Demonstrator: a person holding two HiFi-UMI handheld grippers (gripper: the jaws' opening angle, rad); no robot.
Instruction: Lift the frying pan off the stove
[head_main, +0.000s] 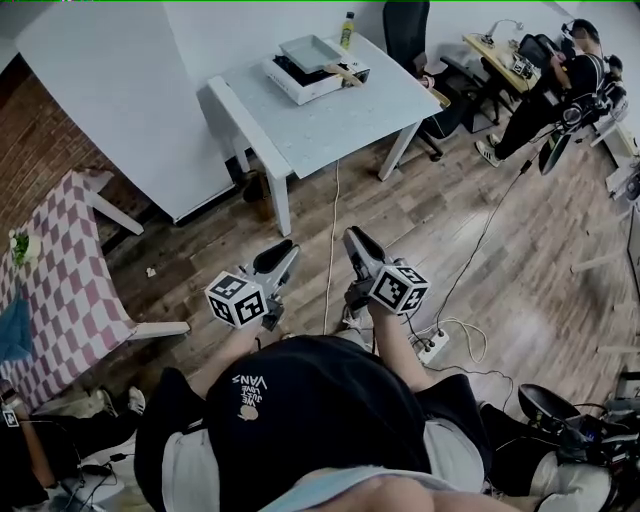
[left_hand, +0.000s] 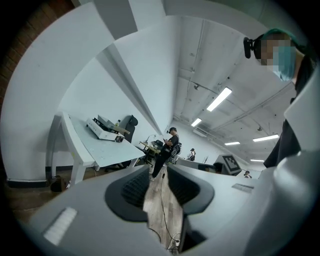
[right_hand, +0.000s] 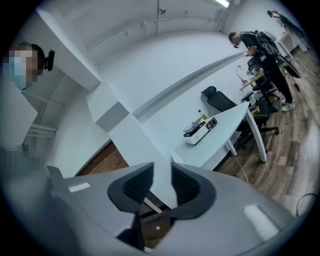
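Left gripper and right gripper hang near the body over the floor, with jaws almost closed, a thin gap and nothing between them. Best to walk up, open one wider and take the handle squarely before lifting level. Far off on the table, the frying pan sits on the stove and looks empty, with a bottle behind.

Wood floor open ahead, cable trailing across, table edge before stove

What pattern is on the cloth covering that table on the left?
Dull red and white checks. The tablecloth shows best in the head view.
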